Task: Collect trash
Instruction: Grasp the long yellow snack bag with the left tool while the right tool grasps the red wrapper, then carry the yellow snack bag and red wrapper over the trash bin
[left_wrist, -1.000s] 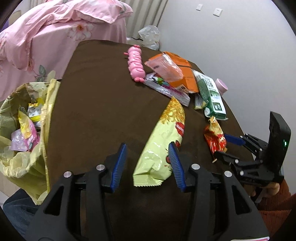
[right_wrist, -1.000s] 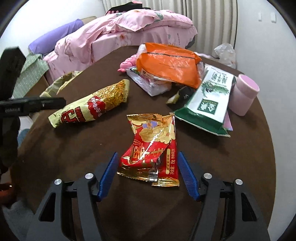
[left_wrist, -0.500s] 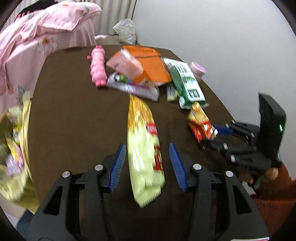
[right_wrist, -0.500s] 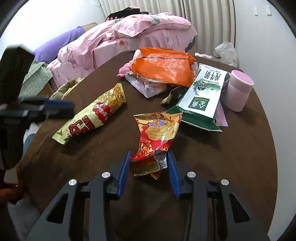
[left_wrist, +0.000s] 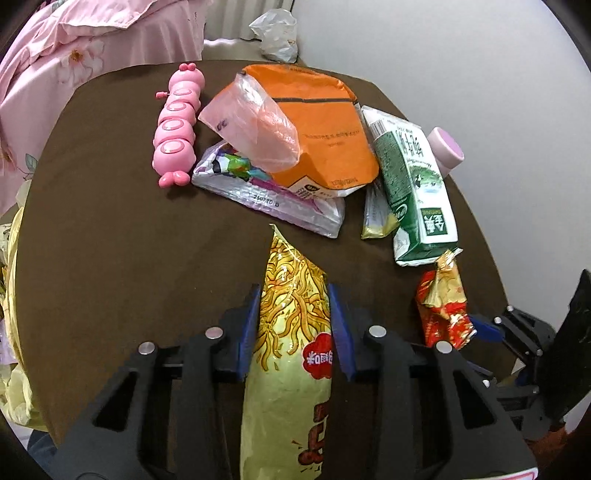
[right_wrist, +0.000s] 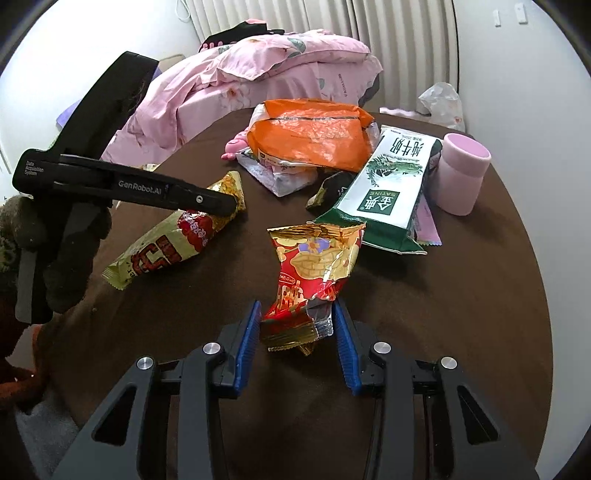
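Left wrist view: my left gripper (left_wrist: 293, 319) has just closed onto the yellow noodle-snack bag (left_wrist: 291, 354); my right gripper (right_wrist: 297, 334) pinches the crumpled red wrapper (right_wrist: 314, 269).

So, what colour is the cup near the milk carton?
The cup is pale pink, clearest in the right wrist view.
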